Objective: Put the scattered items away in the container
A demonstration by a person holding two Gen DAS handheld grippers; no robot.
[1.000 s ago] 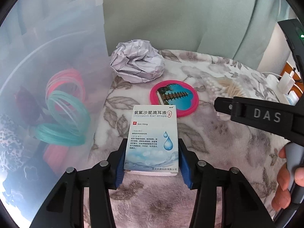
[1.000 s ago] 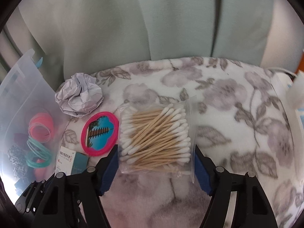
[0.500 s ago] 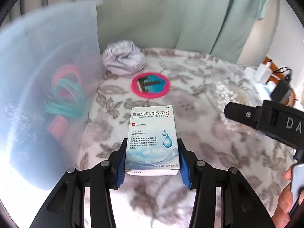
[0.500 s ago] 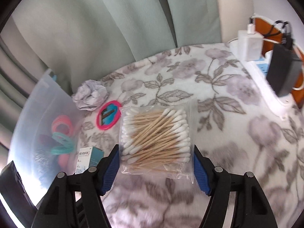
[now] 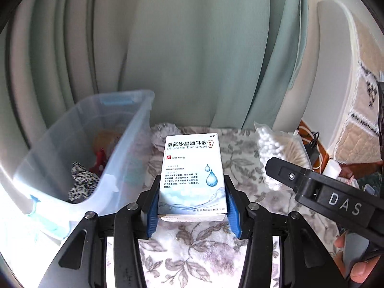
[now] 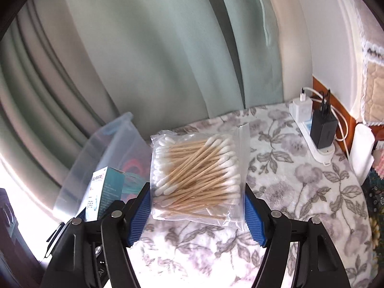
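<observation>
My left gripper [image 5: 192, 206] is shut on a white and blue ear drops box [image 5: 192, 170], held up above the floral blanket [image 5: 192, 259]. My right gripper [image 6: 196, 213] is shut on a clear bag of cotton swabs [image 6: 196, 172], also lifted; the bag shows in the left wrist view [image 5: 278, 153]. The clear plastic container [image 5: 79, 158] stands to the left and holds hair ties and small items; it also shows in the right wrist view [image 6: 105, 148]. The box shows in the right wrist view [image 6: 103, 189]. A crumpled paper ball [image 5: 163, 132] peeks out behind the box.
Green curtains [image 5: 192, 48] hang behind the bed. A white power strip with chargers [image 6: 314, 129] lies at the blanket's far right edge, next to a white bottle [image 6: 362, 148]. The right gripper's body [image 5: 331, 199] crosses the right of the left wrist view.
Both grippers have risen and tilted up with their loads. The container now lies lower in view, with its open top showing. The pink mirror is out of sight.
</observation>
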